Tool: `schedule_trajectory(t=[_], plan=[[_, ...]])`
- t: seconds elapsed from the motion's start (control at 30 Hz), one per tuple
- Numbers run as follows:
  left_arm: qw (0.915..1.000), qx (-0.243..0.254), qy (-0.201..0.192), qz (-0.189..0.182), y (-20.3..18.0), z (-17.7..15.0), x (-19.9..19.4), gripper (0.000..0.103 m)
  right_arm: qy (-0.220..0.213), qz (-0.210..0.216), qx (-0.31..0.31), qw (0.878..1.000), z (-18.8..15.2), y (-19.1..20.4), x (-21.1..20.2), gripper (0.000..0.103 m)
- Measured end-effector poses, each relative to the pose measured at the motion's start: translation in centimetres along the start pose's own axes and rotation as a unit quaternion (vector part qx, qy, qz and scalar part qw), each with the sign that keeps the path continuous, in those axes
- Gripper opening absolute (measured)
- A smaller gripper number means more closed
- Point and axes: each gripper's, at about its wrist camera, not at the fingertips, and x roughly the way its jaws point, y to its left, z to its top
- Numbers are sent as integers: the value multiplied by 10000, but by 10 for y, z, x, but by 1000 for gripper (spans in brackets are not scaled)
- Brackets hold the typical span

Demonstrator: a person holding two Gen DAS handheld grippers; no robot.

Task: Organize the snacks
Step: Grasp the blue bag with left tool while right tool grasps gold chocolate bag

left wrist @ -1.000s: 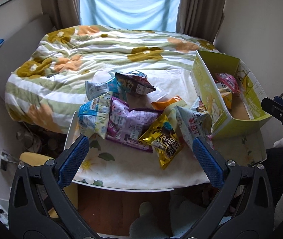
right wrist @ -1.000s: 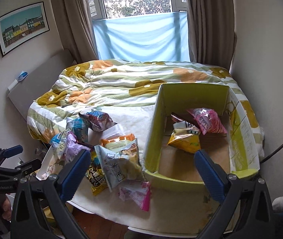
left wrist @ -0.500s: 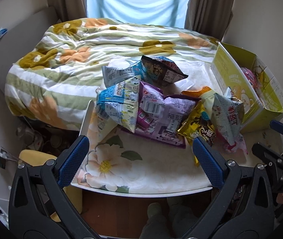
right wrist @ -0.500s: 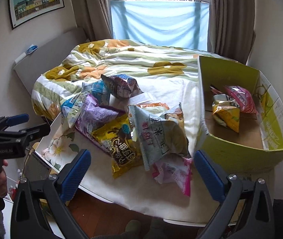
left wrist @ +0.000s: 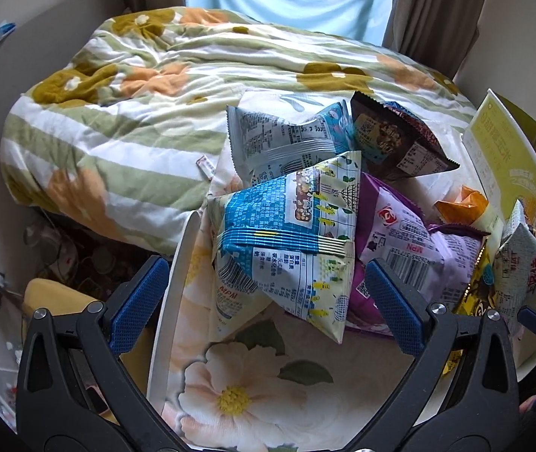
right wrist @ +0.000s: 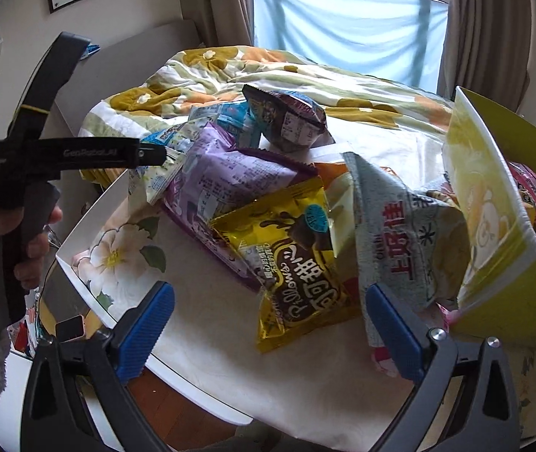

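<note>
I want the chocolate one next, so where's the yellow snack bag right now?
In the right wrist view the yellow snack bag lies mid-table, overlapping the purple bag on its left, with the grey bag on its right.

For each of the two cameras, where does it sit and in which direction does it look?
Left wrist: on the left tongs, angled down at the blue-and-white snack bag; only its own open fingers show.
Right wrist: on the right tongs, angled down at the yellow snack bag; jaws closing, nothing gripped; a hand holding the left tongs shows.
Shared: purple snack bag, green box.
</note>
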Motion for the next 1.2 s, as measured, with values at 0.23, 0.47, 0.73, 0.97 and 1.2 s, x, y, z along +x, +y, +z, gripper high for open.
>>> schedule_trajectory(t=[0.23, 0.47, 0.73, 0.97, 1.2], plan=[[9997, -50, 118, -196, 3, 8, 23, 103, 105, -96, -110, 9998, 3, 4, 22, 94], [9989, -131, 223, -397, 13, 11, 32, 90, 79, -381, -366, 9986, 4, 5, 30, 94], [9992, 179, 317, -179, 6, 7, 31, 66, 106, -446, -458, 9979, 4, 5, 34, 93], [9994, 25, 253, -236, 11, 1, 20, 64, 229, -541, -513, 9970, 2, 7, 50, 82], [9997, 19, 128, -207, 6, -3, 4, 63, 455, -520, -421, 9967, -8, 1, 60, 69]])
